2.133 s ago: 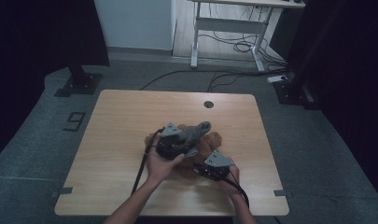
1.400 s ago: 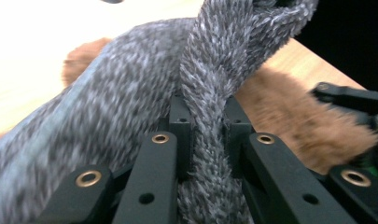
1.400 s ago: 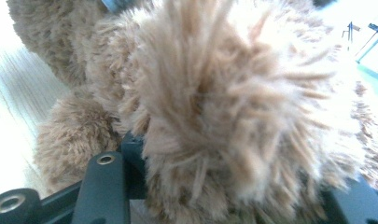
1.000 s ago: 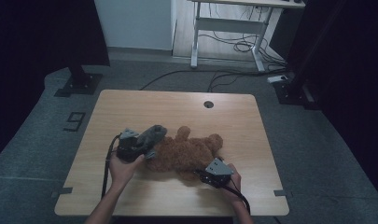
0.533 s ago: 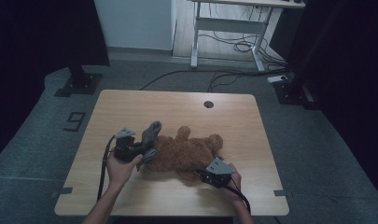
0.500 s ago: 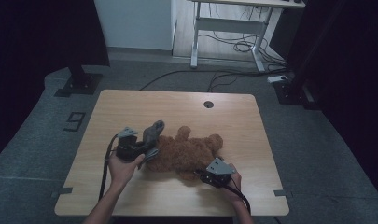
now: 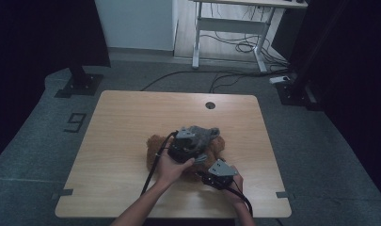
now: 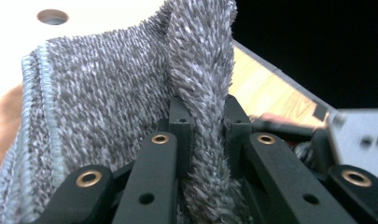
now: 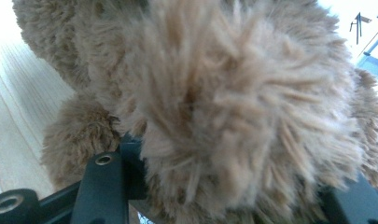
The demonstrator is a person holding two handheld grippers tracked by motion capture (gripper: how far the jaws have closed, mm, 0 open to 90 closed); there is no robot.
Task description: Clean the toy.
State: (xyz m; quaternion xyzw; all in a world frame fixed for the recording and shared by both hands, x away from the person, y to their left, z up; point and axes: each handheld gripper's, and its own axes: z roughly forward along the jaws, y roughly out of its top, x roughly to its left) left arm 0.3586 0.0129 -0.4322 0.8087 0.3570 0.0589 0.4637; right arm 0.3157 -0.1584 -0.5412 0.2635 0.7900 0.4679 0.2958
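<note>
While half a second ago left of toy | left tongs point(image 7: 194, 143) over brown plush toy point(image 7: 155, 143), clamping grey cloth point(image 8: 130, 93) | right tongs point(image 7: 211, 175) clamp toy

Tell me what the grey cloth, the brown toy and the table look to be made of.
Grey cloth: looks like terry or microfibre, with a short looped grey-white pile and a stitched pale hem.
Brown toy: plush, seemingly synthetic fur, with long, shaggy tan fibres.
Table: pale wood or wood-look laminate, matte, with straight grain lines; which of the two cannot be told.
</note>
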